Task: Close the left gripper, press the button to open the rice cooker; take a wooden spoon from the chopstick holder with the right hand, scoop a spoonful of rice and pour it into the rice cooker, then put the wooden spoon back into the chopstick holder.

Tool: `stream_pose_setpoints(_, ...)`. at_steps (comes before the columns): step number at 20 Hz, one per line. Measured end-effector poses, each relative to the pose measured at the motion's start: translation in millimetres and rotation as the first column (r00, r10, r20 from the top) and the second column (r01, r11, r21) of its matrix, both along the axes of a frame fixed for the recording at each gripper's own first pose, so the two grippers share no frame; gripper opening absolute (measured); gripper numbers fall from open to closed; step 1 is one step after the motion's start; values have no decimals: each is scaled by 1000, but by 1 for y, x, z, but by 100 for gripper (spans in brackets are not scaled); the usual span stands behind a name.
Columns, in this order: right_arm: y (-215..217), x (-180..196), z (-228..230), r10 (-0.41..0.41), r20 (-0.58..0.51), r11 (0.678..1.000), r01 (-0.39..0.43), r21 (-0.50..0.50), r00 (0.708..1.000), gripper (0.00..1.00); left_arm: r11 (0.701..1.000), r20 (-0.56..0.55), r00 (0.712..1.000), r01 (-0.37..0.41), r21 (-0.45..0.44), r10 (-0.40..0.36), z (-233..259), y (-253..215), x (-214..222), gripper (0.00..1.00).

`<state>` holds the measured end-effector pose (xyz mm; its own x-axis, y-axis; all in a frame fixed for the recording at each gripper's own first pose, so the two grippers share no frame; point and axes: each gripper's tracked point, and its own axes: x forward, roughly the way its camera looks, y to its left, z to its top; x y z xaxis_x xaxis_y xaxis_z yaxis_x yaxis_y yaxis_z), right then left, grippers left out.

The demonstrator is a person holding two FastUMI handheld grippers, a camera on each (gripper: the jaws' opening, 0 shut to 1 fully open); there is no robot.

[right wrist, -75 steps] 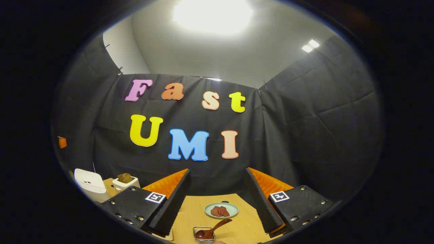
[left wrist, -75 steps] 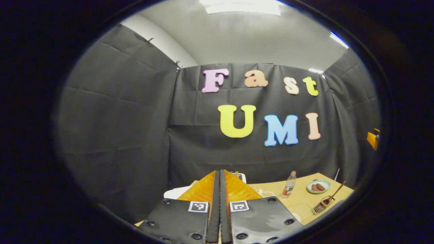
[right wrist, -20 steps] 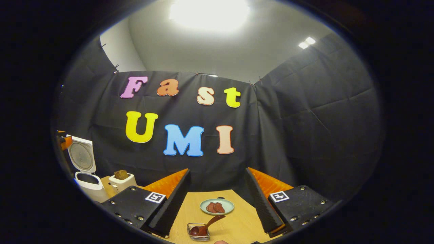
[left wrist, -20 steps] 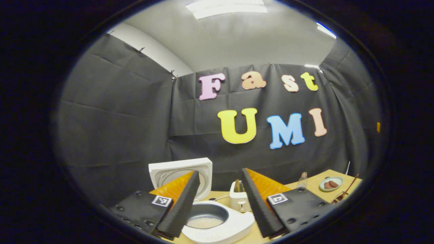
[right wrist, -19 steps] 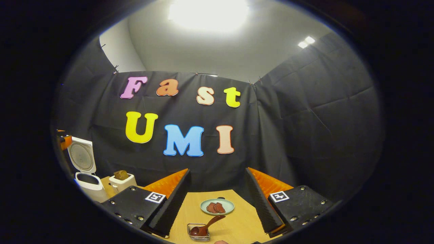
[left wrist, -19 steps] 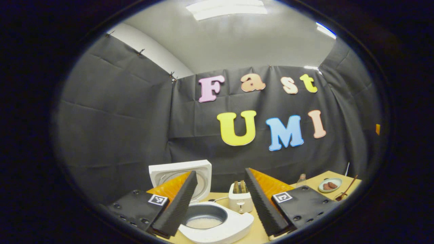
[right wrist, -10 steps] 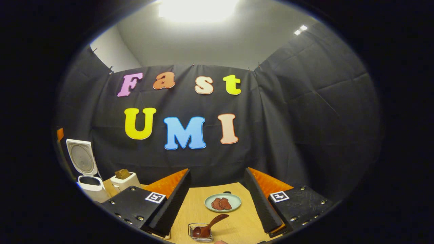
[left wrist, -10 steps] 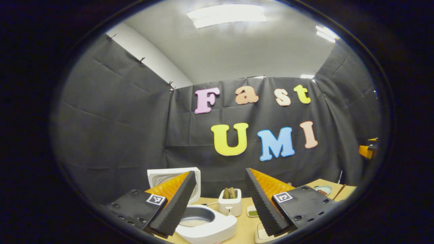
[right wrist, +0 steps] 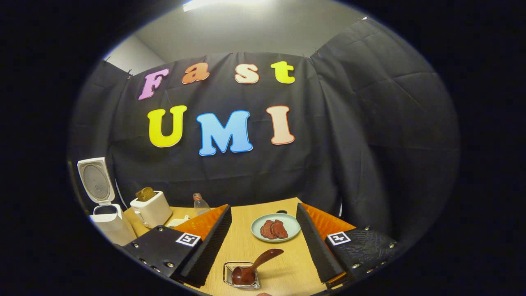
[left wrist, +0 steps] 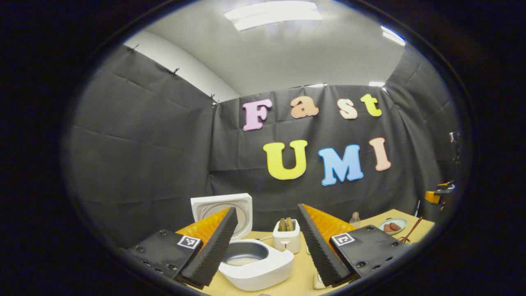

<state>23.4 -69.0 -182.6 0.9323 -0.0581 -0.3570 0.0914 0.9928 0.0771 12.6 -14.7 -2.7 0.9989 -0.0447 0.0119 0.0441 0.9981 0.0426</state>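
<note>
- My left gripper (left wrist: 267, 242) is released, its two fingers spread wide with nothing between them, hanging just above the table.
- Straight ahead of it I see the rice cooker (left wrist: 257, 267), lid (left wrist: 224, 209) standing upright at the back; the grey inner pot holds a shallow layer of white rice (left wrist: 242, 260).
- Just beside the cooker stands a white toaster (left wrist: 287, 238) with two slices poking out of its slots.
- My right gripper (right wrist: 265, 242) is also released, fingers wide apart and gripping nothing.
- Between its fingers, low in the right gripper view, sits the wire chopstick holder (right wrist: 241, 276) on the wooden table (right wrist: 242, 246); the wooden spoon (right wrist: 255, 263) lies in it, bowl down inside the basket, handle leaning up and to the right.
- Beyond the holder, a pale green plate (right wrist: 276, 228) carries two dark reddish pieces of food.
- Farther left I see a clear bottle (right wrist: 199, 203), the toaster and the open cooker.
</note>
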Motion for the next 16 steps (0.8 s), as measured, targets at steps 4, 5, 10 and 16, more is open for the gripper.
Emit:
stream_pose_setpoints(4, -2, 1, -45, -9, -101, 998, 16, 66, 995, 96, 999, -31, 999, -45, 5, 45, -9, 12, -9, 100)
stream_pose_setpoints(5, -3, 1, -55, -15, -126, 996, 26, 85, 992, 96, 999, -36, 998, -53, 9, 53, -11, 15, -11, 100)
stream_pose_setpoints(10, -2, -7, -104, -18, -248, 979, 68, 194, 969, 96, 995, -49, 995, -87, 39, 89, -12, 26, -22, 99)
stream_pose_setpoints(16, 15, -21, -144, 22, -355, 953, 88, 290, 934, 88, 994, -61, 993, -99, 54, 102, -14, 30, -30, 100)
